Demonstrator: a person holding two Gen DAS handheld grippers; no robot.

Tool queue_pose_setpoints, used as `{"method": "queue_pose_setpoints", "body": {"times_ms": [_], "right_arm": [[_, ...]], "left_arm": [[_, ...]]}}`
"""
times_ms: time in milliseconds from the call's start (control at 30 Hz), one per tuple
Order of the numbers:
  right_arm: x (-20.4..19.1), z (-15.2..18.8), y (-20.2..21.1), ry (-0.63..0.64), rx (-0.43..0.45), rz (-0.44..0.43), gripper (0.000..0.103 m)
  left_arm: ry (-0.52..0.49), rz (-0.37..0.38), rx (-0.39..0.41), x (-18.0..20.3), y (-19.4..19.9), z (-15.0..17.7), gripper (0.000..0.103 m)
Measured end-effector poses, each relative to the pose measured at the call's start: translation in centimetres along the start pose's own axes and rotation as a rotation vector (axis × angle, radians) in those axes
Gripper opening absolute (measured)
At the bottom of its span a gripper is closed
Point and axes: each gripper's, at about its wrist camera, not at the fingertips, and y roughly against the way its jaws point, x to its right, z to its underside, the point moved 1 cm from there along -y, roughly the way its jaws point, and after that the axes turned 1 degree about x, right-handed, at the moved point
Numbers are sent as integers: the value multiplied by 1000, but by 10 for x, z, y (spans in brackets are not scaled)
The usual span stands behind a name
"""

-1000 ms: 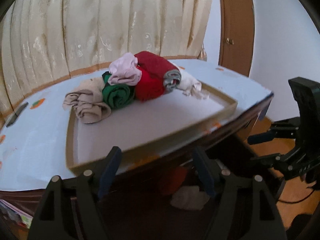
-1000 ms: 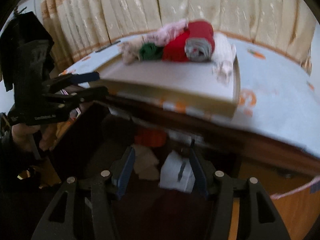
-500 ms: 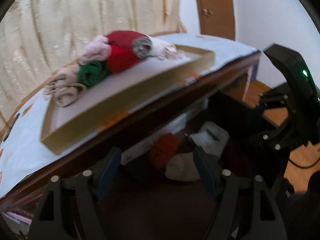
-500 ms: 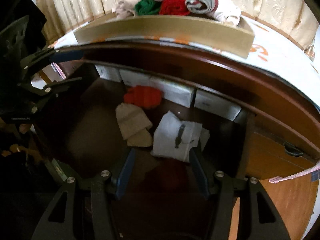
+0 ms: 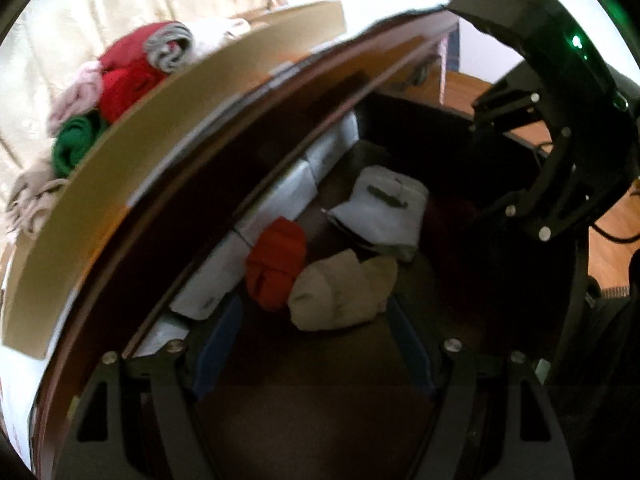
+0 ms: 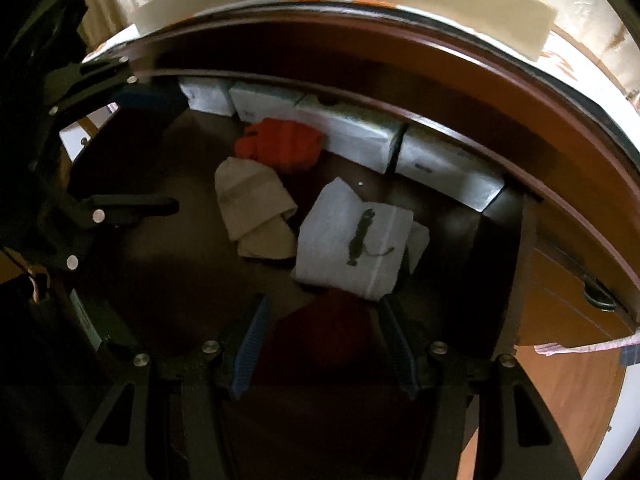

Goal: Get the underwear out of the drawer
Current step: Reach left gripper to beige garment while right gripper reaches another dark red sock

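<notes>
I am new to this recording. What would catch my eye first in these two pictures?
The bright orange-red underwear in the dark open drawer, beside a beige piece and a white folded piece. Above, on the tabletop, a shallow cardboard tray holds rolled red and green garments.

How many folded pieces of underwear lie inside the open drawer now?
4. An orange-red piece by the back boxes, a beige piece in front of it, a white piece with a dark mark beside it, and a dark red piece nearest. More may be hidden.

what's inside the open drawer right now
An orange-red garment, a beige one, a white one, a dark red one and pale boxes along the back. Under them is hidden.
</notes>
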Motion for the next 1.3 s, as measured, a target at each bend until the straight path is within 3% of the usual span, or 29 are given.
{"method": "queue_pose_setpoints", "body": {"times_ms": [267, 800, 1100, 1200, 1233, 1300], "right_arm": [[-7, 2, -18, 33, -92, 2, 59], [-9, 0, -39, 71, -210, 53, 58], [-19, 2, -54, 124, -308, 79, 59], [-25, -4, -59, 124, -320, 76, 59], [-25, -5, -59, 120, -320, 73, 58], [-27, -6, -59, 124, -314, 57, 52]], "left_arm": [[-65, 5, -81, 7, -26, 4, 76], [-157, 50, -102, 27, -47, 0, 75], [-96, 69, -99, 20, -58, -4, 73], [-95, 55, -91, 20, -58, -3, 51], [-96, 45, -89, 20, -58, -2, 34], [-90, 41, -83, 17, -55, -2, 26]]}}
